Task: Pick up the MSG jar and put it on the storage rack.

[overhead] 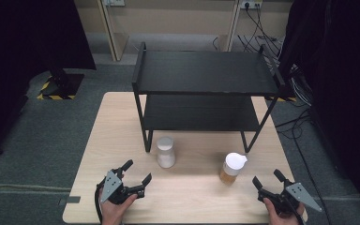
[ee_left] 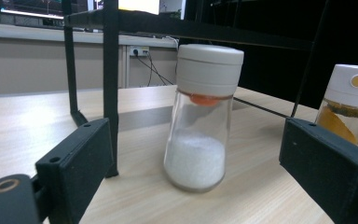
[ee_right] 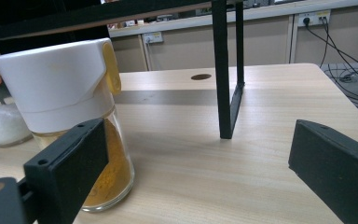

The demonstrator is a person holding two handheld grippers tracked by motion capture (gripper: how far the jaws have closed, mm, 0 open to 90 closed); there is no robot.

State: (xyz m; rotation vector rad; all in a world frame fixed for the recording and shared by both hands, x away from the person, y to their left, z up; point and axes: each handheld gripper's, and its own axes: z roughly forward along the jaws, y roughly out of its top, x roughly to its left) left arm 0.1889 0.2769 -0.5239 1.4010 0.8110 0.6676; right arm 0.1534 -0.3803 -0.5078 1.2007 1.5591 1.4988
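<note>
— Near the front edge of the tabletop [overhead: 122, 117], what is each hand-held gripper doing?

— Both are wide open and hold nothing; the left hand-held gripper [overhead: 137, 171] sits in front of the black rack [overhead: 206, 75], toward that rack's left leg, with the white-powder jar [overhead: 166, 152] ahead of it; in the left gripper view that jar [ee_left: 200, 121] stands between the spread jaws but farther off, untouched.

— And the right one?

— The right hand-held gripper [overhead: 268, 177] rests in front of the rack's right leg, just beside the orange-powder jar [overhead: 232, 168]; in the right gripper view its left jaw overlaps the glass of that jar [ee_right: 74, 116]; whether it touches I cannot tell, but nothing is clamped.

— So how far along is the work?

— At the very start, I'd judge; both jars stand upright on the wood just in front of the rack, and both rack shelves are bare; if the jars are meant for the rack, every grasp and placement is left to do.

— What are the things like?

— The white jar is clear glass, flaring toward its base, a third full of grainy white powder, with a round pale-grey cap and an orange insert beneath; the other is clear too, holding orange-yellow powder, with a white plastic flip cap and yellow tab; the rack is thin matt-black metal; the tabletop is pale, smooth wood grain.
</note>
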